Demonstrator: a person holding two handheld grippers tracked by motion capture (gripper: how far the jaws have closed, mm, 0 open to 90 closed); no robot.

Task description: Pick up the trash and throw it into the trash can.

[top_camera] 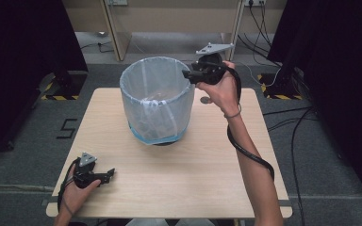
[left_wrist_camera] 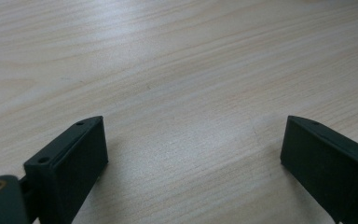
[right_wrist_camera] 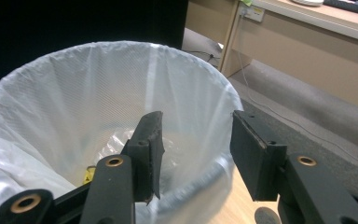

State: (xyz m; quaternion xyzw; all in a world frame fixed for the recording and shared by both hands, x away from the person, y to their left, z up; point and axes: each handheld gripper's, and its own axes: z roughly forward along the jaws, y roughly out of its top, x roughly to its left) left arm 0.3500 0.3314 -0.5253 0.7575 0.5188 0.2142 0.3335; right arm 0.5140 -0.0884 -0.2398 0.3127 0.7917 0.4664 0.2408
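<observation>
A pale wooden table [top_camera: 169, 179] is standing on grey carpet, with black curtains hanging at both sides and a wooden desk frame running along the back.

The right gripper [top_camera: 187, 74] is being held at the rim of a bin [top_camera: 155, 101] lined with a translucent plastic bag [right_wrist_camera: 98, 93]. Its jaws are being kept partly apart, with nothing yet between them. In the right gripper view one jaw is hanging inside the mouth of the bin and the other outside, so the folded-over bag edge is lying in the gap ahead of the jaws. Below the inner jaw, at the bottom of the liner, something small and yellow is showing, too blurred to be named. Just outside the outer jaw a small round disc [top_camera: 205, 100] is lying on the table.

The step in hand is judged to be a pinch on the liner at the rim. It would be done well if the jaws were lowered squarely over the edge until the film is lying well between the pads, and then closed gently, so that the thin plastic is gripped and not torn. The bin is light and may be shifted if the rim is pushed sideways.

The left gripper [top_camera: 108, 174] is being rested low over bare wood at the near corner, well apart from the bin, its jaws spread wide and holding nothing.
</observation>
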